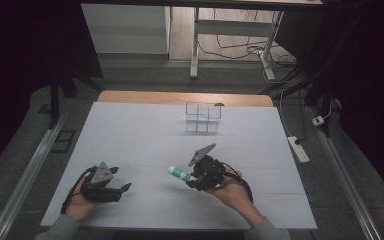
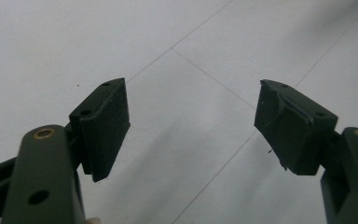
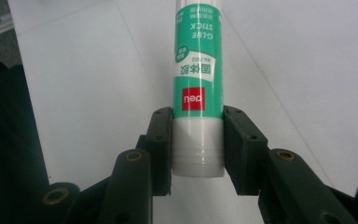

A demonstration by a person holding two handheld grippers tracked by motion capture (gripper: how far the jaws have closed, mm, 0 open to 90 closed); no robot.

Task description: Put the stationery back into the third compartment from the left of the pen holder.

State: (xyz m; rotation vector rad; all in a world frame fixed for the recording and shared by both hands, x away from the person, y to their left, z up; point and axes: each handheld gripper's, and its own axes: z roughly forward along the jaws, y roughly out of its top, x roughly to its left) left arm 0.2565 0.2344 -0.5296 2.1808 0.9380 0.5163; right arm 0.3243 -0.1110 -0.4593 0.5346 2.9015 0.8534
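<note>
- The glue stick (image 3: 198, 88), green-labelled with a white base and a red brand patch, is pinched at its white lower end between the two black jaws of the right gripper (image 1: 196, 179), as seen in the right gripper view.
- The words "GLUE STICK" are read upside down on the label in that view, and the tube is seen to run straight out ahead of the jaws, away from the camera.
- In the high view the glue stick (image 1: 182, 173) is seen jutting from the right gripper toward the person's left, held over the white table (image 1: 145, 135); whether it touches the surface cannot be told.
- The right gripper is gripped by the person's right hand (image 1: 232, 187), and a grey three-cornered plate is carried on top of it.
- The left gripper (image 2: 191, 121) is seen with its jaws spread wide apart, with nothing between them but bare white table surface crossed by thin seams.
- In the high view the left gripper (image 1: 122, 189) is held low by the left hand (image 1: 80, 197), well apart from the right gripper and off to the side toward which the tube juts.
- A clear compartmented organiser (image 1: 203, 118) is seen standing well beyond the right gripper, near the far edge of the table.
</note>
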